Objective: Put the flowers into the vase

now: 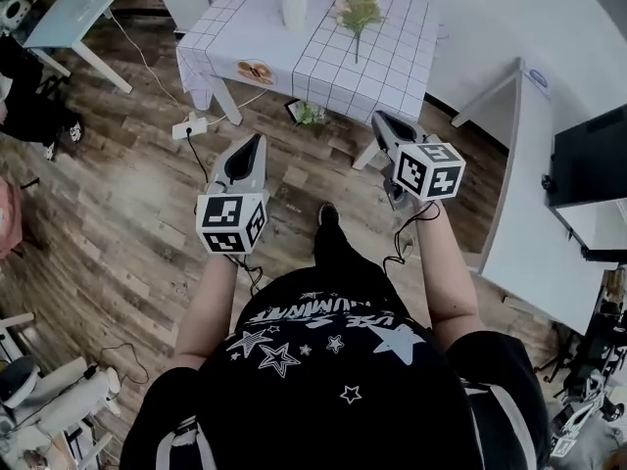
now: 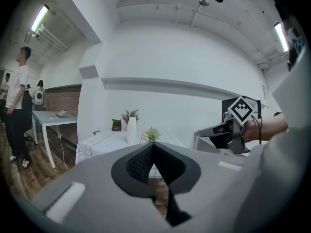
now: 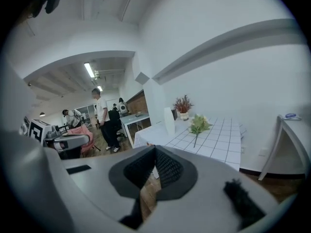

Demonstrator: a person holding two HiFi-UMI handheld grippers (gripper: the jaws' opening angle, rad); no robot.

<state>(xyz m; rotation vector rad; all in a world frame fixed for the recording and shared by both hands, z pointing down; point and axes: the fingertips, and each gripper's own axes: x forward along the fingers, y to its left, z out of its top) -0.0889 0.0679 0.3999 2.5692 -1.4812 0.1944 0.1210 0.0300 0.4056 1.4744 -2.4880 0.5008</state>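
Observation:
A white vase (image 1: 294, 1) stands on the table with the white checked cloth (image 1: 392, 67), well ahead of me. The bunch of pale green and cream flowers (image 1: 358, 13) lies on the cloth to the vase's right. My left gripper (image 1: 257, 141) and right gripper (image 1: 378, 118) are held over the wooden floor, short of the table, both shut with nothing in them. In the left gripper view the vase (image 2: 131, 130) and flowers (image 2: 151, 134) show beyond the shut jaws, and the right gripper (image 2: 214, 131) is at the right. The right gripper view shows the vase (image 3: 169, 121) left of the flowers (image 3: 198, 125).
A power strip (image 1: 189, 125) and cables lie on the floor by the table's left leg. A small plant (image 1: 312, 114) sits under the table. A white desk (image 1: 529, 194) with a monitor (image 1: 593, 160) stands at the right. People (image 3: 102, 118) stand further back.

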